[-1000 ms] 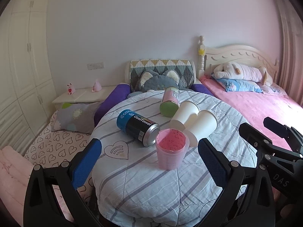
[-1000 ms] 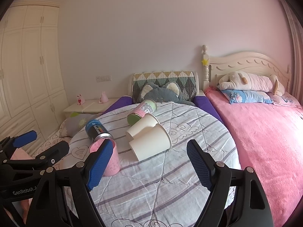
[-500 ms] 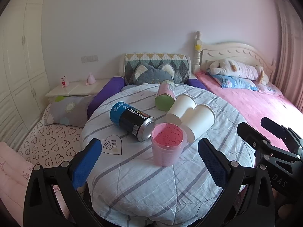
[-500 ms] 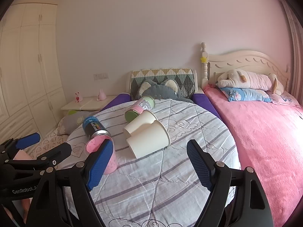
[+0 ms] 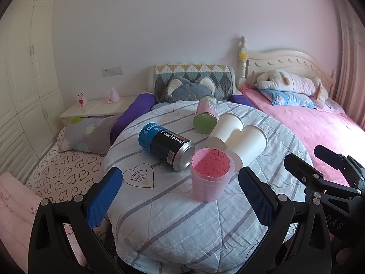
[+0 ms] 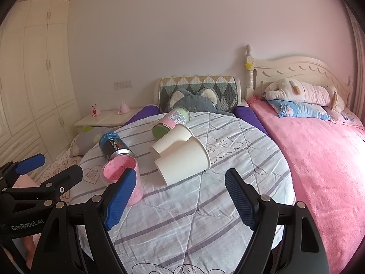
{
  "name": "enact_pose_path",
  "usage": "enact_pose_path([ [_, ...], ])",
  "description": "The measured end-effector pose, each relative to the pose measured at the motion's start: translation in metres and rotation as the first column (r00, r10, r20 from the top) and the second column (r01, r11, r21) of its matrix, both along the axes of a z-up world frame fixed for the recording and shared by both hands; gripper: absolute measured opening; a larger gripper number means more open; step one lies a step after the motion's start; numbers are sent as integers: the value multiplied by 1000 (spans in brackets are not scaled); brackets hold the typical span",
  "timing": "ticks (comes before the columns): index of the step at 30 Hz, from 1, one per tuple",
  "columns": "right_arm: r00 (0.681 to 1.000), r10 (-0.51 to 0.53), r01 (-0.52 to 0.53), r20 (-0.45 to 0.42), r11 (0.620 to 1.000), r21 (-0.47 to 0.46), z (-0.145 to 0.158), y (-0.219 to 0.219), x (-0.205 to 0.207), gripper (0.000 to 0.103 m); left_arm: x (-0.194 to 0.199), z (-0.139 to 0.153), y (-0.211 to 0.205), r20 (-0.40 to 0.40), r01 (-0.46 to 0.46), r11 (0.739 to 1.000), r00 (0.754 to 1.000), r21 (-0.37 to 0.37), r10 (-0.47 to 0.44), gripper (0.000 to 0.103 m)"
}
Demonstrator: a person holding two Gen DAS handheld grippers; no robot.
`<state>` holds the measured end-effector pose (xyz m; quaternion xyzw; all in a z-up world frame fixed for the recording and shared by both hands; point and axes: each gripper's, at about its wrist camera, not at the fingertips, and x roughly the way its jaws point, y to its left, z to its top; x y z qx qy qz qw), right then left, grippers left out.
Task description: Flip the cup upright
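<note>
Two white paper cups (image 5: 246, 145) (image 6: 182, 161) lie on their sides, side by side, on the round table. The second white cup (image 5: 225, 127) (image 6: 172, 138) lies just behind the first. A pink cup (image 5: 211, 175) (image 6: 124, 179) stands upright in front of them. My left gripper (image 5: 180, 196) is open and empty, just short of the pink cup. My right gripper (image 6: 180, 198) is open and empty, in front of the nearer white cup. Each gripper shows at the edge of the other's view.
A blue and black can (image 5: 166, 147) (image 6: 113, 146) and a pink and green canister (image 5: 205, 115) (image 6: 171, 122) lie on the striped tablecloth (image 5: 173, 223) (image 6: 182, 223). A pink bed (image 6: 319, 159) is right, a nightstand (image 5: 95, 109) and floor pillows left.
Both grippers have drifted slightly; the table and cups sit a little lower and nearer in view than half a second ago. Nothing on the table has moved. Both grippers stay open.
</note>
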<state>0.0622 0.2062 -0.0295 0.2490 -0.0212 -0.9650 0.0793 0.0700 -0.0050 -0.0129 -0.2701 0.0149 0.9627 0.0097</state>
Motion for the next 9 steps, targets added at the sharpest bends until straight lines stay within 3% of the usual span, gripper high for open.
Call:
enact_pose_path([
  [9, 1000, 5, -5, 2, 1000, 5, -1, -5, -1, 82, 5, 3, -4, -65, 37, 999, 997, 18, -36, 103],
])
